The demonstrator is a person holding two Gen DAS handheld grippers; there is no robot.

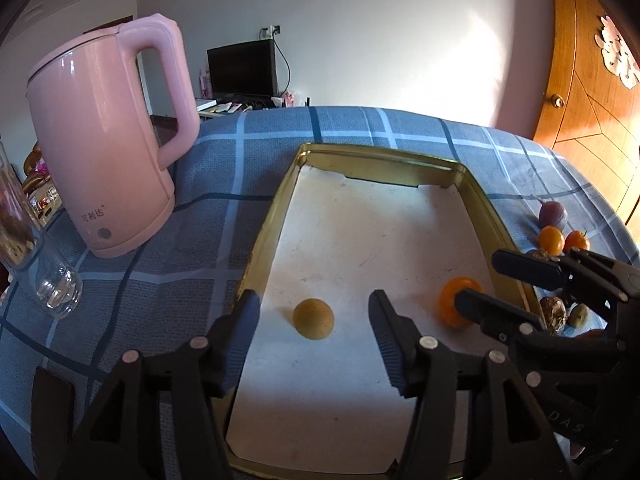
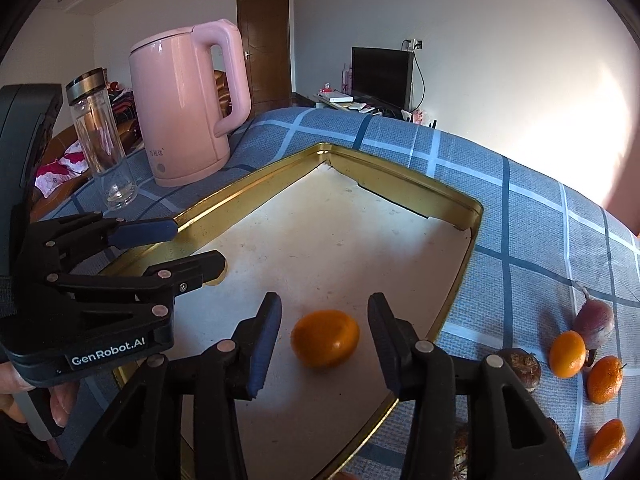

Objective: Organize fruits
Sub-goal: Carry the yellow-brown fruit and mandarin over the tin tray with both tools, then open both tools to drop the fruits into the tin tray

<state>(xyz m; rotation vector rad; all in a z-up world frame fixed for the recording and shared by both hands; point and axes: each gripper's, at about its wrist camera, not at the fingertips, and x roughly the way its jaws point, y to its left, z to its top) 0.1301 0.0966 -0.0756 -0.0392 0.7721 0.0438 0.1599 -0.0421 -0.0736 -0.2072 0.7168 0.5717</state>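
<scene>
Fruits go into the gold tray [image 1: 260, 240]: a brown fruit [image 1: 313, 319] and a tangerine [image 2: 325, 338] lie there, between open fingers. Lift both grippers straight clear before reaching for the pile [image 2: 580, 356] on the bench, right.

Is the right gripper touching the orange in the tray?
Apart. The right wrist view shows the orange lying between the right gripper's open fingers, with white tray floor visible on both sides.
</scene>
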